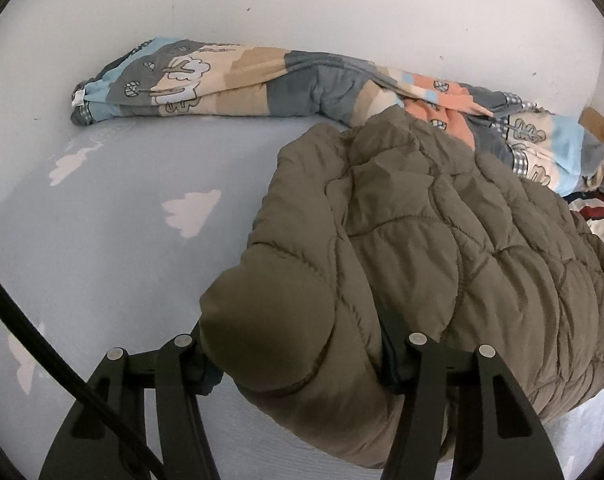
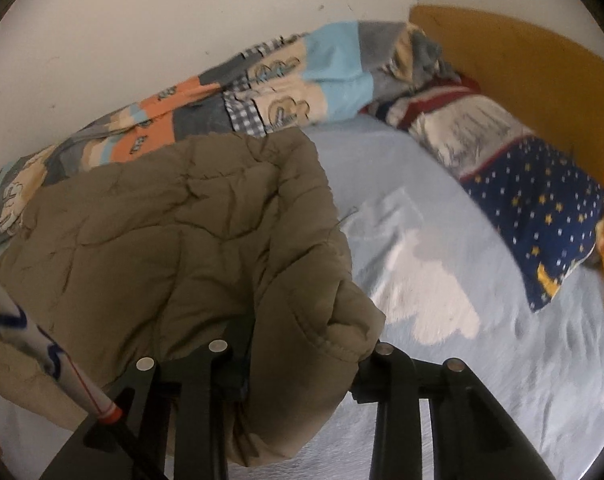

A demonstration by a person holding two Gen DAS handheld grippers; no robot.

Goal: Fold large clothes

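Observation:
A puffy olive-brown quilted jacket (image 1: 422, 220) lies on the pale blue bed sheet (image 1: 102, 240), its near edge lifted. In the left wrist view my left gripper (image 1: 298, 360) is shut on a thick padded corner of it, which bulges out between the black fingers. In the right wrist view the same jacket (image 2: 162, 220) spreads left of centre. My right gripper (image 2: 300, 368) is shut on a folded hem of it, pinched between its two fingers. Both grippers point down at the bed.
A rumpled patchwork blanket (image 1: 222, 76) runs along the white wall (image 1: 302, 8) behind the jacket. A navy starred pillow (image 2: 534, 208) rests against the orange-brown headboard (image 2: 522, 60). The cloud-patterned sheet (image 2: 422, 240) lies bare right of the jacket. A black cable (image 1: 34, 332) crosses the lower left.

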